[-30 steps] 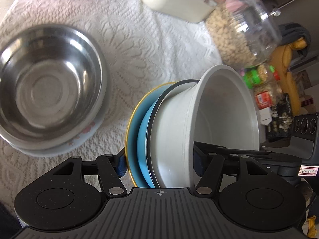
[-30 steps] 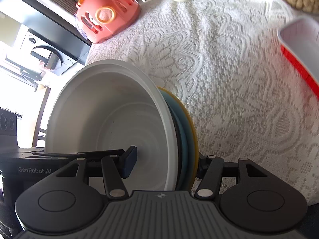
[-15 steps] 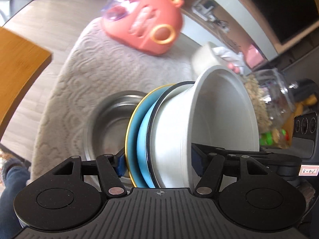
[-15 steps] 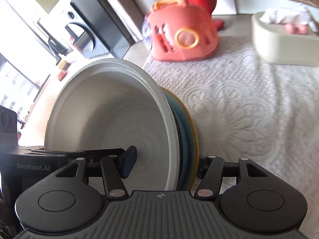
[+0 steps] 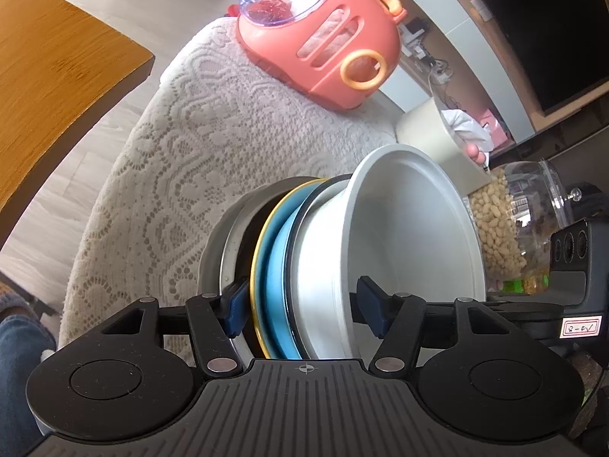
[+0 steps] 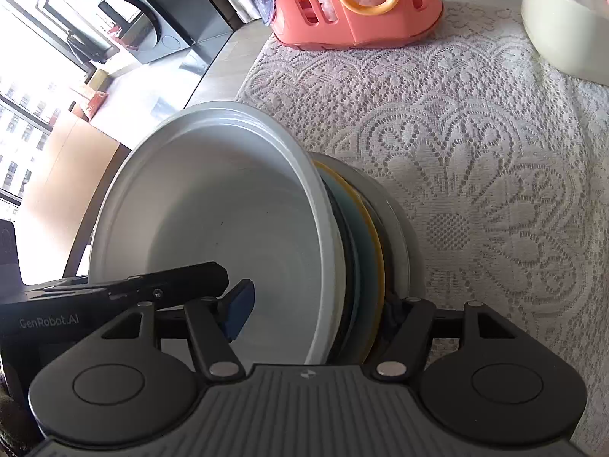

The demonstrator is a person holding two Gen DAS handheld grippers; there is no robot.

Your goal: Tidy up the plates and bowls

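So I've got the white bowl (image 5: 411,236) nested on the blue plate (image 5: 278,278) and a yellow-rimmed plate (image 5: 260,255), sitting low-center in both views, right against the steel bowl (image 5: 228,243) on the lace tablecloth (image 5: 198,144). My left gripper (image 5: 300,312) and right gripper (image 6: 316,312) both clamp that stack from opposite sides. Peanut jar (image 5: 502,224) is at the right edge.

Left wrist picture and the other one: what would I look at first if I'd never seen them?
First, the white bowl, right in the middle, nested on a blue plate with a yellow rim. Both the left gripper and the right gripper have their jaws shut on that stack. Next, the bright pink toy case at the far edge of the lace tablecloth.
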